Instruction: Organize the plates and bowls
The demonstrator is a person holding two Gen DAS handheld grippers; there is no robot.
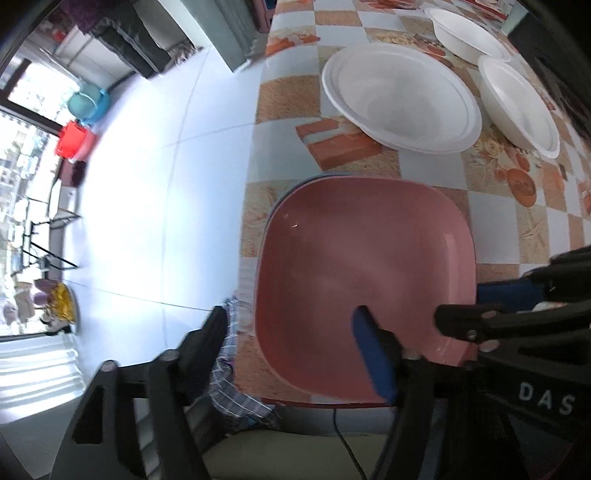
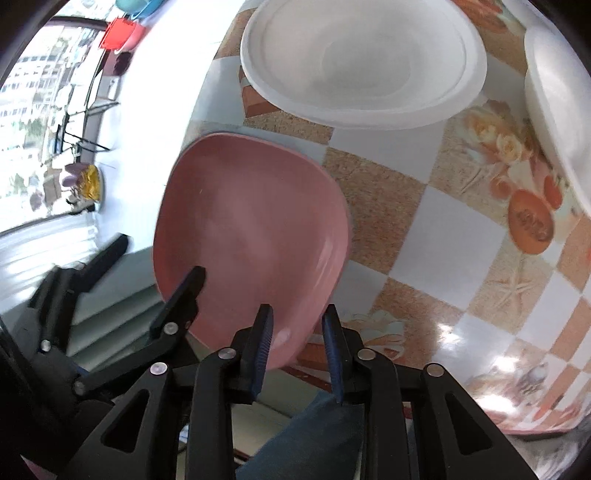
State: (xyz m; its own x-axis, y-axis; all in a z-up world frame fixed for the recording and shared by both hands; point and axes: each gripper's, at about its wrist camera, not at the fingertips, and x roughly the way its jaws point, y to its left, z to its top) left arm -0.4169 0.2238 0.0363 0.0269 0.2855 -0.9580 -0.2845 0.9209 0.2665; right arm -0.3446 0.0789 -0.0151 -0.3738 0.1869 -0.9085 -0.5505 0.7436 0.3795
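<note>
Table (image 1: 436,166): checkered cloth, still scattered with your dishes.
White plate (image 1: 400,98): well beyond the pink one; white bowls (image 1: 517,105) beside it, unstacked.
Pink plate (image 1: 364,266): already on a bluish plate at the near edge.
Left gripper (image 1: 291,325): your jaws spread, holding nothing.
Right gripper (image 2: 297,339): your jaws slightly apart astride the pink rim, not pinching.

One pink square plate (image 1: 364,258) atop a stack — three white bowls (image 1: 400,98), (image 1: 519,105), (image 1: 467,31) beyond it.
</note>
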